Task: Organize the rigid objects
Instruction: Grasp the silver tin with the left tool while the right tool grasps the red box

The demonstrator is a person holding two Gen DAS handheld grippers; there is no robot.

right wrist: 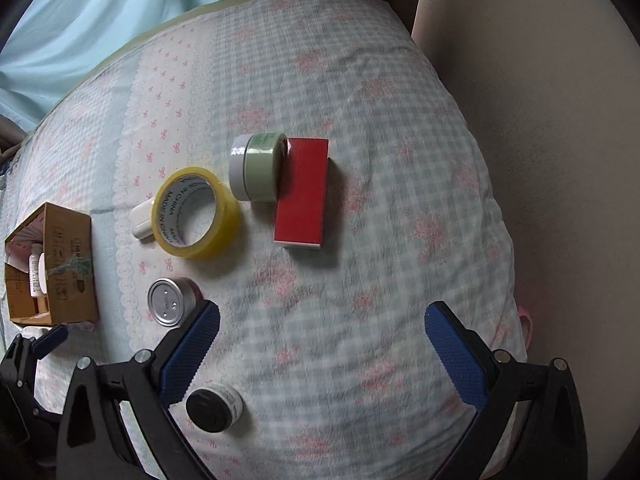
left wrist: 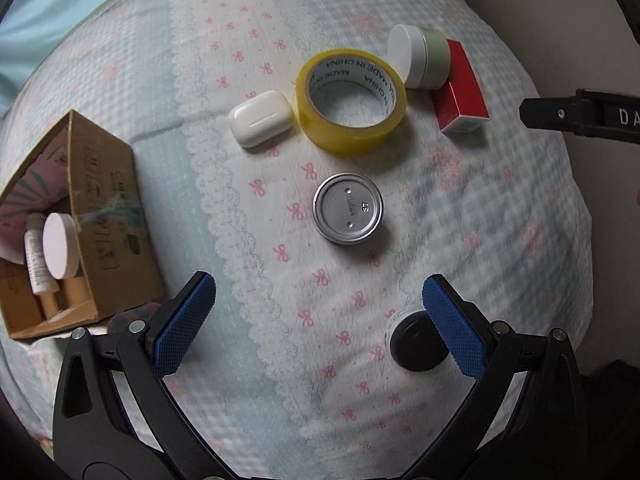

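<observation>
I hold both tongs, left (left wrist: pixel 318 312) and right (right wrist: pixel 322 338), wide open and empty above the bed's checked quilt (right wrist: pixel 400 240), ready to pick the round silver tin (left wrist: pixel 347 208) ahead of my left tongs for the brown cardboard box (left wrist: pixel 108 200) off to their left.

tin (left wrist: pixel 347 208): brushed metal | tape roll (left wrist: pixel 351 101): glossy plastic | box (left wrist: pixel 105 216): matt cardboard | bedcover (left wrist: pixel 460 216): cloth

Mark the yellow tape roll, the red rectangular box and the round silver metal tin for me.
Yellow tape roll (left wrist: pixel 344 136): left wrist view, near outer wall.
Red rectangular box (right wrist: pixel 302 192): right wrist view, top face.
Round silver metal tin (left wrist: pixel 347 208): left wrist view, flat upturned face.
</observation>
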